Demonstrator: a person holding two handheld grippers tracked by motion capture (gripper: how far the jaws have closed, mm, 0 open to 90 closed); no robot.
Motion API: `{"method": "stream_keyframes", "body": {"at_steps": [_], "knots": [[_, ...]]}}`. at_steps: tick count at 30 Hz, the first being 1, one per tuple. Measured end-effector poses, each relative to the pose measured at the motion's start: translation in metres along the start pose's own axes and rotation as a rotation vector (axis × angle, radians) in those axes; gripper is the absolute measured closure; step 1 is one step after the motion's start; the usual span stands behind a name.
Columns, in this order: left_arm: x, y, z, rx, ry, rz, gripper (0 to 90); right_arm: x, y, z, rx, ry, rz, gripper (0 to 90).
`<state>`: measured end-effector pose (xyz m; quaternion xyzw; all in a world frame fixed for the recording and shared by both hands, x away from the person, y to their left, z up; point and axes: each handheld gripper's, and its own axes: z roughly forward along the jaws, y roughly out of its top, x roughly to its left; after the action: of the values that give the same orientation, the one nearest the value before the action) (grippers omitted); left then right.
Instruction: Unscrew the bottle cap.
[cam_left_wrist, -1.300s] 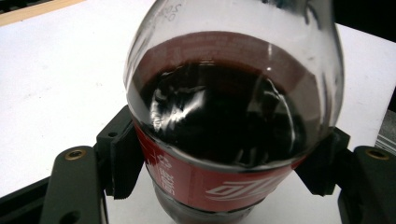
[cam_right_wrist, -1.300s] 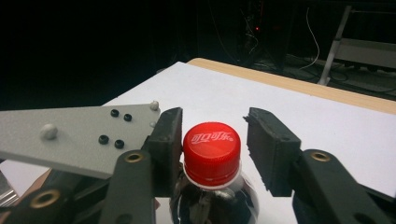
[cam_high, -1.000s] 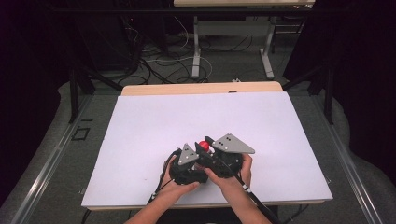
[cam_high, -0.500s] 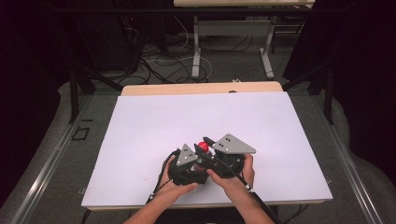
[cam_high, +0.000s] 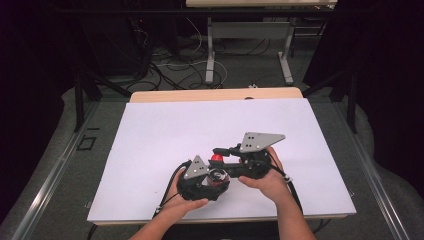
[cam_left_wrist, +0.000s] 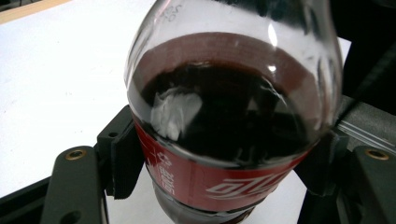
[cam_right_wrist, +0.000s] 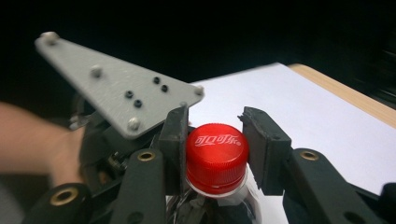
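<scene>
A cola bottle (cam_left_wrist: 233, 116) with dark drink and a red label sits between my left gripper's (cam_left_wrist: 222, 155) jaws, which are shut on its body just below the shoulder. In the high view the bottle (cam_high: 218, 176) is held low over the white table (cam_high: 165, 130), near the front edge. Its red cap (cam_right_wrist: 217, 151) stands between the jaws of my right gripper (cam_right_wrist: 217, 136), whose pads press on both of its sides. The cap (cam_high: 216, 158) shows as a red spot between the two grippers. Both hands are close together, the left gripper (cam_high: 202, 182) below and the right gripper (cam_high: 226, 152) above.
The left gripper's grey three-cornered plate (cam_right_wrist: 116, 93) rises just beside the right gripper's jaws. A wooden strip (cam_high: 215, 94) borders the table's far edge. Beyond it are table legs and cables (cam_high: 200, 60) on the floor.
The right gripper has lifted and turned a little, its grey plate moving up and to the right. The left gripper and bottle have stayed nearly in place.
</scene>
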<state>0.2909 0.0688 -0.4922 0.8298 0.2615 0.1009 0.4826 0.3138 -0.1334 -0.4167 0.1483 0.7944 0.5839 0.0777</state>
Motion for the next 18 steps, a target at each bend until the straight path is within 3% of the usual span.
{"method": "stream_keyframes", "body": {"at_steps": [2,4,6,9,11,14,18], "knots": [[0.000,0.000,0.000,-0.002,-0.006,-0.002,29.3,-0.009,0.000,0.000,-0.005,0.074,-0.012,61.7],[0.002,0.000,0.000,-0.005,-0.001,-0.004,29.3,-0.015,0.001,0.000,0.008,0.108,-0.014,61.7],[0.002,0.000,0.000,-0.008,0.008,-0.005,29.3,-0.015,0.001,0.002,0.000,0.108,-0.013,61.5],[0.003,0.000,-0.001,-0.014,0.023,-0.013,29.2,-0.011,0.001,0.004,-0.018,0.063,0.010,58.9],[0.004,0.000,-0.001,-0.018,0.032,-0.024,29.2,-0.005,0.002,0.001,-0.048,-0.010,0.043,51.4],[0.003,0.000,-0.002,-0.016,0.054,-0.036,29.2,0.010,0.005,-0.005,-0.125,-0.164,0.127,49.6],[0.002,0.000,0.000,-0.018,0.084,-0.042,29.2,0.039,0.009,-0.004,-0.134,-0.374,0.171,51.5]]}}
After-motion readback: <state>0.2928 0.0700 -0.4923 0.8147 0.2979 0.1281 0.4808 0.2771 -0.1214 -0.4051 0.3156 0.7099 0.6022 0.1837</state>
